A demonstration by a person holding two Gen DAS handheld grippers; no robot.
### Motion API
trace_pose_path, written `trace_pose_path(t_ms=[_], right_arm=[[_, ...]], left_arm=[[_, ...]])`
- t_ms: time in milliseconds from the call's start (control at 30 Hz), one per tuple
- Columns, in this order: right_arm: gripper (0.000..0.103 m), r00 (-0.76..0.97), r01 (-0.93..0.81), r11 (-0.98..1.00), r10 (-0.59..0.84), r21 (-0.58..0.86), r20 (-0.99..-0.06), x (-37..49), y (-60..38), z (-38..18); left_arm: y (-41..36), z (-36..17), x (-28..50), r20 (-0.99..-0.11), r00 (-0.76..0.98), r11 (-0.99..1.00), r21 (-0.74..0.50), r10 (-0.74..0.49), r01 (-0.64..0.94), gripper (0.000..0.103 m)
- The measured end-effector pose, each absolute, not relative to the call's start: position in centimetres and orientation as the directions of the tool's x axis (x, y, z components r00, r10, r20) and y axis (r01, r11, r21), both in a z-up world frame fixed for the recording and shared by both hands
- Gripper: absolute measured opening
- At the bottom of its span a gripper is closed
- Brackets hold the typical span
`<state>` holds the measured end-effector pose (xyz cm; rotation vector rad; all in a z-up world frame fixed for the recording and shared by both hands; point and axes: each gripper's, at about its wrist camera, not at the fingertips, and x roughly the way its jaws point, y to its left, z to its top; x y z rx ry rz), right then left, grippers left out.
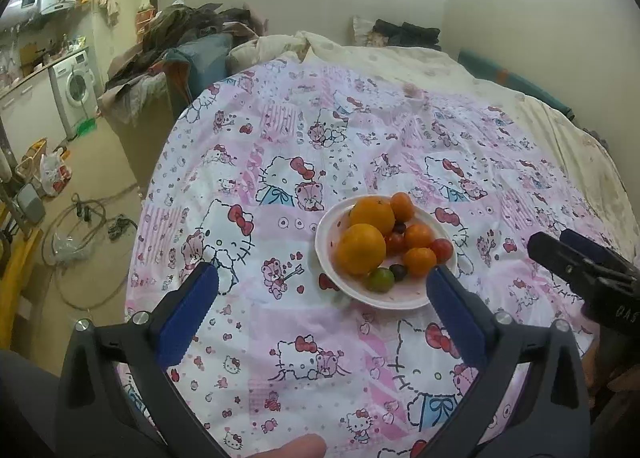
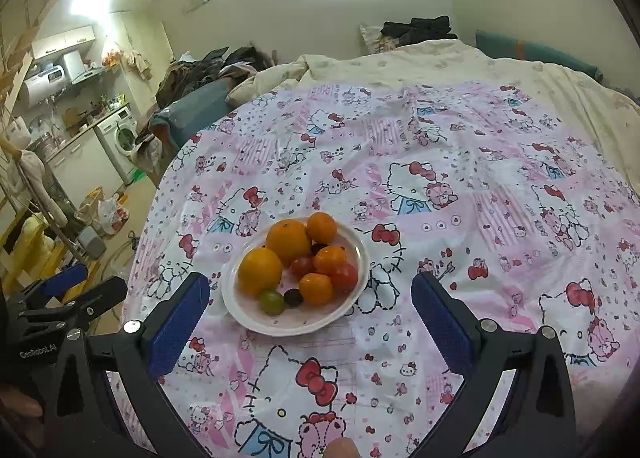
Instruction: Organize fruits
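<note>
A white plate [image 1: 400, 300] [image 2: 256, 324] sits on a pink cartoon-print cloth [image 1: 280, 162] [image 2: 460, 186]. It holds two large oranges [image 1: 360, 248] [image 2: 260, 271], three small tangerines [image 1: 419, 261] [image 2: 316, 289], red tomatoes [image 1: 442, 250] [image 2: 344, 276], a green fruit [image 1: 380, 279] [image 2: 272, 301] and dark plums [image 1: 398, 271] [image 2: 293, 297]. My left gripper [image 1: 322, 278] stands open short of the plate, nothing between its blue fingers. My right gripper [image 2: 310, 290] is open too, its fingers on either side of the plate's near edge, apart from it. Each gripper shows at the edge of the other's view.
The cloth covers a round surface with a cream quilt [image 1: 420, 58] [image 2: 440, 62] behind it. To the left the floor drops away, with cables [image 1: 80, 218], a plastic bag [image 1: 54, 174], a washing machine [image 1: 76, 90] and piled clothes [image 1: 180, 30].
</note>
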<state>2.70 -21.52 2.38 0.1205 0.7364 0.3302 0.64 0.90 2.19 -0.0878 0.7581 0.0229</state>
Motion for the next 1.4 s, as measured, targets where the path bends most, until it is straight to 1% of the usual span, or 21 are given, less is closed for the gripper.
trace_pose_path(t_ms=[167,367,1400], right_arm=[[0.103,0.69,-0.255,0.943,0.332,0.213,-0.643,2.87,-21.09,2.14],[0.103,0.682,-0.258,0.944,0.329,0.207,-0.653,3.03,-20.93,1.96],[0.103,0.676,-0.256,0.946,0.322,0.198,-0.663,2.88,-20.95,1.48]], left_arm=[[0.65,1.92,0.86,-0.697,0.717,0.996,-0.068,-0.011,-0.051,0.103],[1.3,1.97,0.98,-0.701,0.713,0.992,-0.101,-0.016,-0.078,0.103],[1.42,1.75,0.94,-0.701,0.713,0.991,-0.101,-0.01,-0.086,0.103]])
